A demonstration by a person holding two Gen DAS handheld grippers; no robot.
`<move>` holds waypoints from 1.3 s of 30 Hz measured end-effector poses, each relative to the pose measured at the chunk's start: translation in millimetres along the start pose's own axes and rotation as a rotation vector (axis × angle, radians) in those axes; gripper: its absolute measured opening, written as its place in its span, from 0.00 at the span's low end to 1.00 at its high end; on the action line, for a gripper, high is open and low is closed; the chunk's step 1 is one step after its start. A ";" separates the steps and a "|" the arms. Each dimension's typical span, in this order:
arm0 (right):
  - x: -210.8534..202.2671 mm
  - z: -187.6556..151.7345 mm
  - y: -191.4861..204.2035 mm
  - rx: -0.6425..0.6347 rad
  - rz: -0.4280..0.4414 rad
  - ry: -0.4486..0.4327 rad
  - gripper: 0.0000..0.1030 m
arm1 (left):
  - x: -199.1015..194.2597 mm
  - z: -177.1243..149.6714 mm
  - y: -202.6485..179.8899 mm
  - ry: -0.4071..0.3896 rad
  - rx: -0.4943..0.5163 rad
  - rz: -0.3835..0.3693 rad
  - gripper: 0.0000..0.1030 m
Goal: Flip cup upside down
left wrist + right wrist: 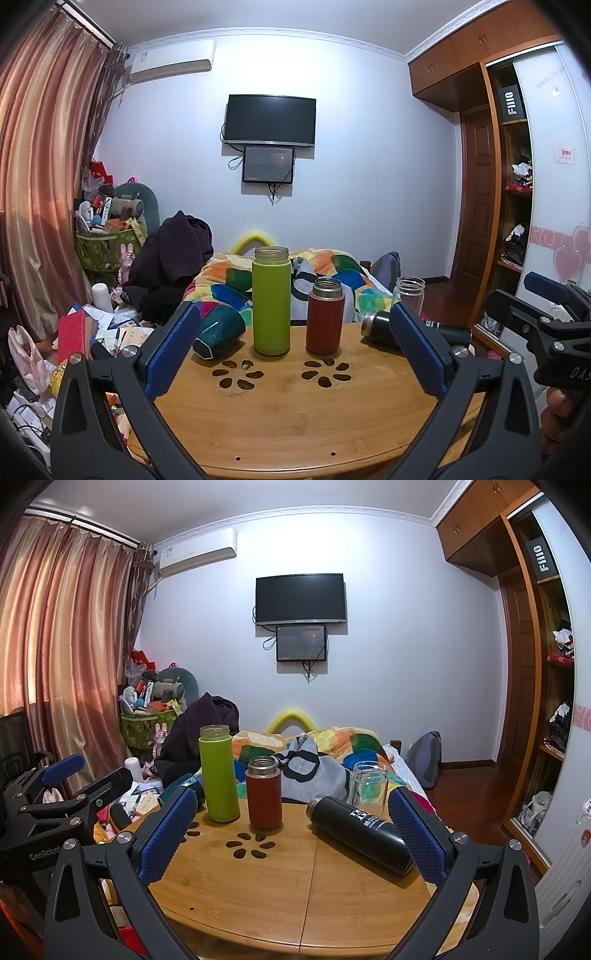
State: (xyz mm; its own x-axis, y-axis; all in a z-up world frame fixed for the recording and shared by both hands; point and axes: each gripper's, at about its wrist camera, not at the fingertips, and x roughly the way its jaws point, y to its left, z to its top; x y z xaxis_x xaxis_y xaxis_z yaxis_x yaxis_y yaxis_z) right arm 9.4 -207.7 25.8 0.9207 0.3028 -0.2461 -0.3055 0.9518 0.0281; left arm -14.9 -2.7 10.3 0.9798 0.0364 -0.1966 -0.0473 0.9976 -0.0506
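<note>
A tall green bottle point(270, 301) point(218, 773) and a shorter red flask point(325, 316) point(263, 793) stand upright and uncapped on the round wooden table point(295, 413) point(288, 886). A dark green cup point(218, 330) lies on its side at the table's left. A black flask point(376, 326) point(360, 832) lies on its side at the right. A clear glass jar point(408, 293) point(367, 783) stands upright behind it. My left gripper point(293, 343) is open and empty over the table's near side. My right gripper point(291, 827) is open and empty, its right finger beside the black flask.
A bed with a colourful quilt point(332, 273) lies beyond the table. Clutter, papers and a basket point(103, 251) fill the floor at left. A wardrobe point(546, 683) stands at right. The table has flower-shaped cut-outs point(238, 373).
</note>
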 end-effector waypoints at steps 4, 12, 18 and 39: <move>0.0 -0.4 0.1 -0.001 -0.001 -0.001 1.00 | -1.4 -0.3 -0.8 -0.002 -0.002 0.000 1.00; 1.7 0.9 0.4 -0.003 0.000 -0.003 1.00 | -2.6 0.1 -1.2 -0.003 -0.002 0.001 1.00; 1.8 0.5 0.8 -0.004 -0.001 -0.004 1.00 | -2.7 0.0 -0.9 -0.003 -0.002 0.000 1.00; 0.9 -1.5 -0.2 -0.006 -0.001 -0.008 1.00 | -2.9 0.8 -0.4 -0.005 -0.002 -0.001 1.00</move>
State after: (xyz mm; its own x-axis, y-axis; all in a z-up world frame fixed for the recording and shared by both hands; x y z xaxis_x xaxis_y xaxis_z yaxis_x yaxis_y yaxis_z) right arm 9.9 -207.7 24.1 0.9230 0.3019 -0.2386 -0.3057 0.9519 0.0218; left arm -17.6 -3.1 11.6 0.9808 0.0362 -0.1918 -0.0471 0.9975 -0.0528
